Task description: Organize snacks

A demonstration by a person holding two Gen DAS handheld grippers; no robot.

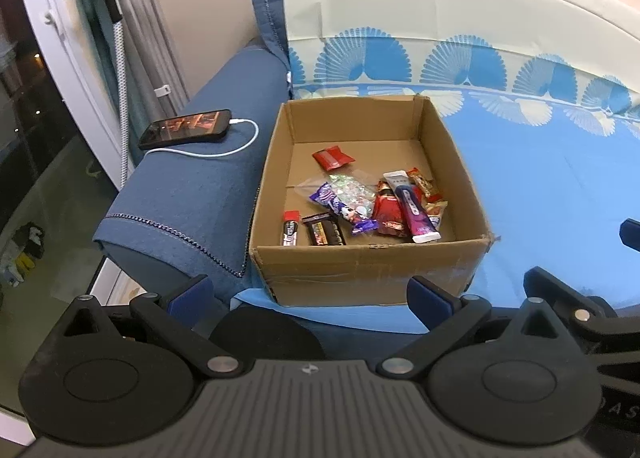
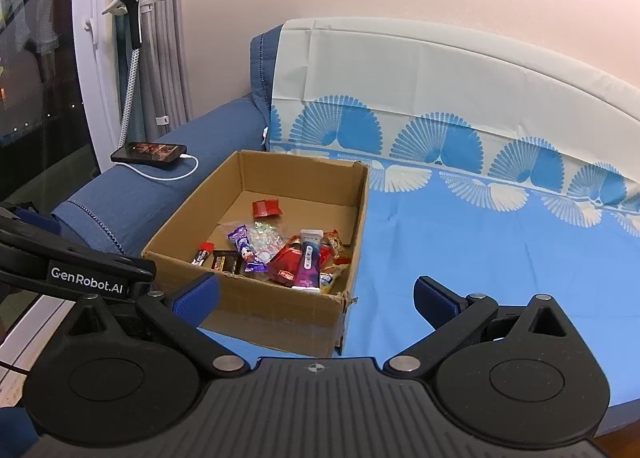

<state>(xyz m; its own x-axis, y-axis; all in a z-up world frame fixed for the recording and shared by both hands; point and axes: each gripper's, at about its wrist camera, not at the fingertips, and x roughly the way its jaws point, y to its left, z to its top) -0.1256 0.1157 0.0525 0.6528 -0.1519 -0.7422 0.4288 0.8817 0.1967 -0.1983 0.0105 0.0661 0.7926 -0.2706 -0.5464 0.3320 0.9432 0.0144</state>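
Observation:
An open cardboard box (image 1: 360,266) (image 2: 280,310) sits on the blue sofa seat against the armrest. Inside lie several wrapped snacks: a red packet (image 1: 332,157) (image 2: 267,207) alone near the back, a purple wrapper (image 1: 344,210) (image 2: 245,248), a white and purple tube (image 1: 412,206) (image 2: 309,262), a red pouch (image 1: 389,212) and a dark bar (image 1: 323,231). My left gripper (image 1: 310,294) is open in front of the box's near wall, empty. My right gripper (image 2: 316,300) is open too, near the box's front right corner, holding nothing.
A phone (image 1: 186,128) (image 2: 150,152) with a white charging cable lies on the blue armrest (image 1: 192,194) left of the box. The blue patterned sheet (image 2: 500,250) covers the seat to the right. A garment steamer (image 2: 128,6), curtains and a dark window stand at the left.

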